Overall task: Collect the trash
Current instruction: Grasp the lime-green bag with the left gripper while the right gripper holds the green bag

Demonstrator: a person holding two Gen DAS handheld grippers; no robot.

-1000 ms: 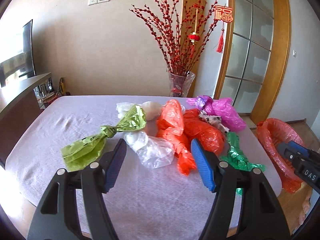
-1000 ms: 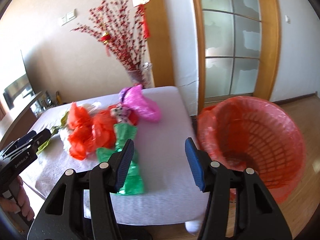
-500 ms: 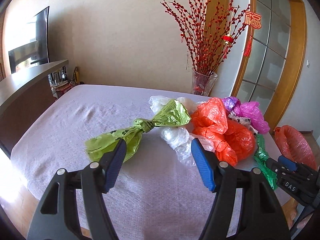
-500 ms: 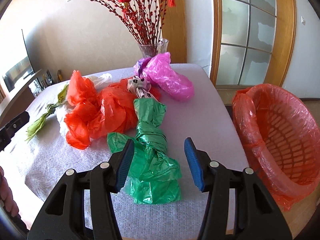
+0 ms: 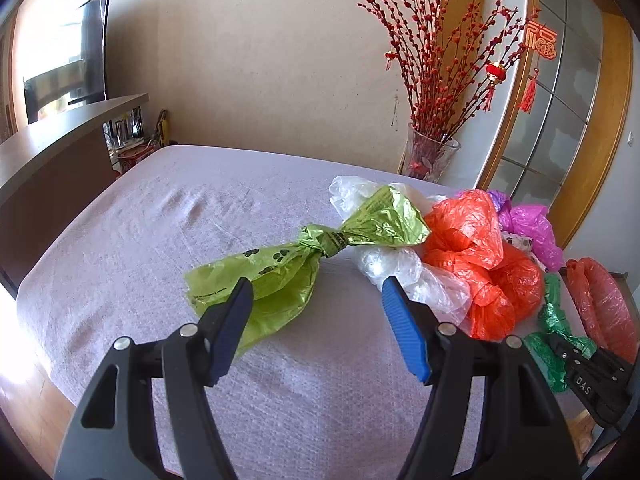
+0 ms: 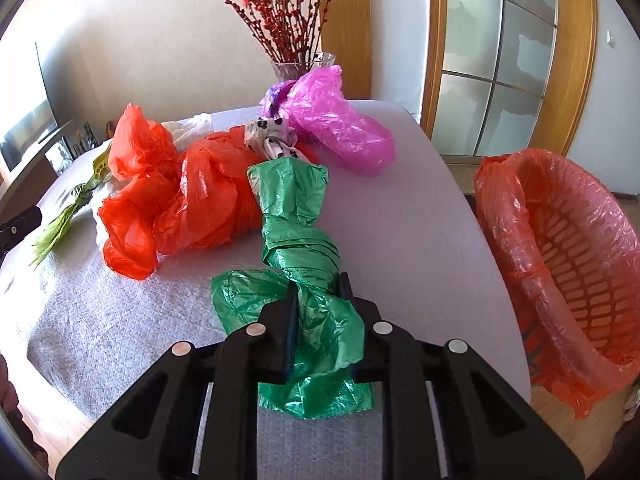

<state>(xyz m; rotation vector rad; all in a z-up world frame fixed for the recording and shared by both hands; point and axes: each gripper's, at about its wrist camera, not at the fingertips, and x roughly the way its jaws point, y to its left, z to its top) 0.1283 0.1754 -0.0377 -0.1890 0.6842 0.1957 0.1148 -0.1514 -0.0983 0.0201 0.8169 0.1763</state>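
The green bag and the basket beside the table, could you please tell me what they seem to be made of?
Green bag: thin glossy plastic film, judging by its crinkles and sheen. Basket: apparently rigid red slotted plastic, lined with a translucent red plastic bag.

Bright daylight, glare at left, sharp focus, fisheye-bent edges.

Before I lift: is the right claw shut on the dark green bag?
Shut on it: the right claw has just been closing, and its pads pinch the dark green bag.
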